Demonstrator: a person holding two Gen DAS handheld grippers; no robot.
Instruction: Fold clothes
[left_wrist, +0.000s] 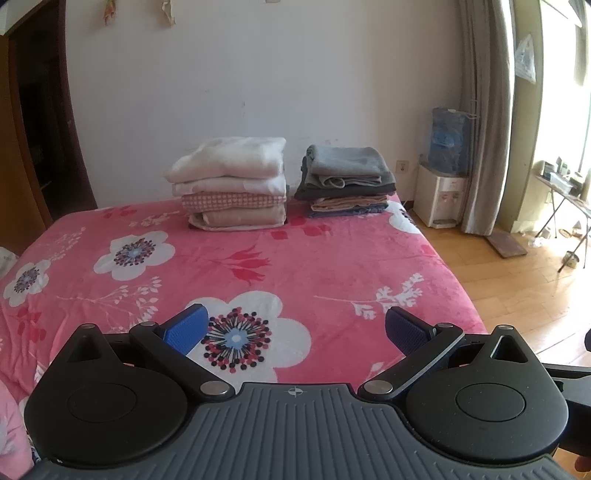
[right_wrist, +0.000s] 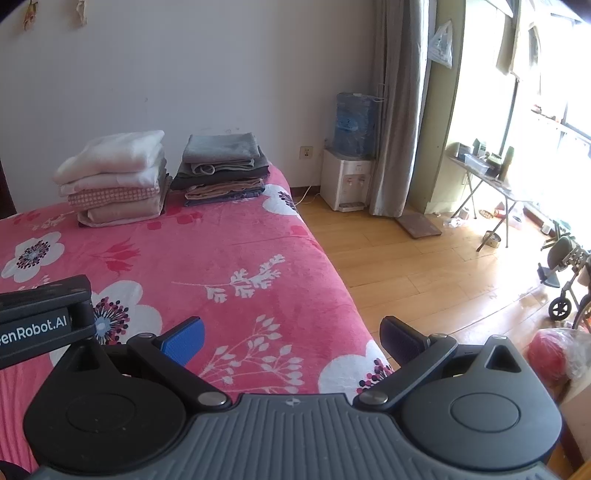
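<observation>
Here the left gripper (left_wrist: 295, 330) hangs over the near part of the pink flowered blanket (left_wrist: 258, 254) with its two blue-padded fingers spread wide apart and nothing between them; below the gap lies only a printed white flower. The right gripper (right_wrist: 291, 338) is likewise parted and empty, poised above the blanket's right edge, with the left gripper's black body showing at its nine o'clock. The folded clothes sit well apart from both sets of fingers, at the far end of the bed against the wall. There are two piles, side by side and almost touching. In the left wrist view the pale stack (left_wrist: 232, 184) lies at about eleven o'clock from the finger gap and the grey stack (left_wrist: 345, 182) at about one o'clock. The pale stack shows four layers: two white, one pink checked, one beige. The grey stack's layers run grey and dark above, tan and blue beneath; their exact count is hard to tell.
</observation>
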